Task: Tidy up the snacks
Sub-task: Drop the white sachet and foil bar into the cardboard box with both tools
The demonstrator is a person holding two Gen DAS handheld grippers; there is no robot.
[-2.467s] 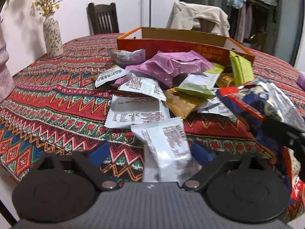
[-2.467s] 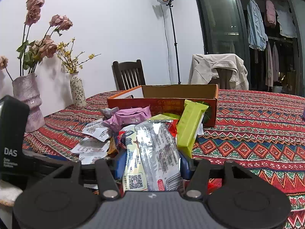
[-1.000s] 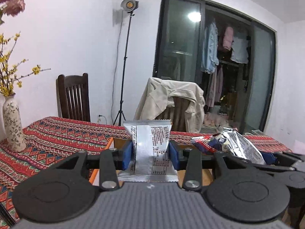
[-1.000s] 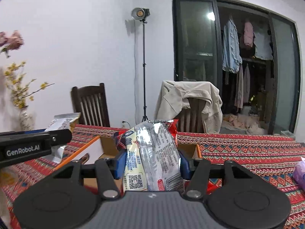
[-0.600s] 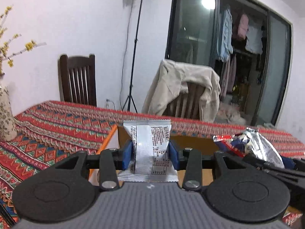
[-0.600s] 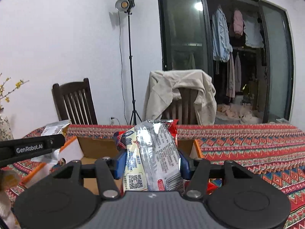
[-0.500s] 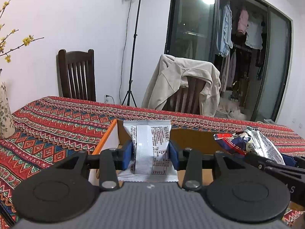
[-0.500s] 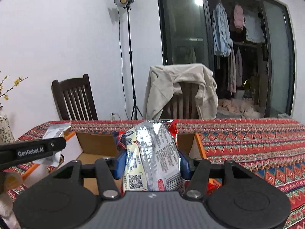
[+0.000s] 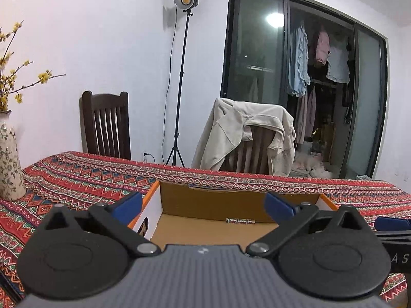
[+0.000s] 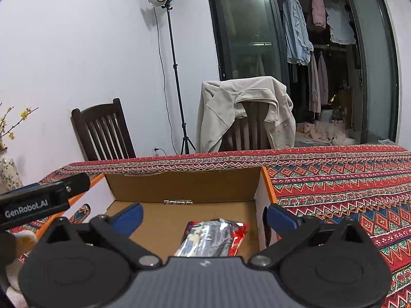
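An open cardboard box with orange outer sides (image 9: 218, 202) (image 10: 179, 187) sits on the patterned tablecloth. My left gripper (image 9: 204, 205) is open and empty, held over the box's left part. My right gripper (image 10: 203, 217) is open over the box's right part. A silver, red and blue snack packet (image 10: 213, 240) lies on the box floor just below the right gripper. The white packet from the left gripper is out of sight. The left gripper's arm (image 10: 38, 202) shows at the left of the right wrist view.
A flowered vase (image 9: 9, 164) stands on the table (image 9: 77, 177) at far left. A dark wooden chair (image 9: 106, 125) and a chair draped with a beige jacket (image 9: 246, 138) stand behind the table. A light stand (image 9: 179, 82) is by the wall.
Both grippers opened over the box. The white packet left the left gripper and the silver-red packet dropped from the right gripper into the box.
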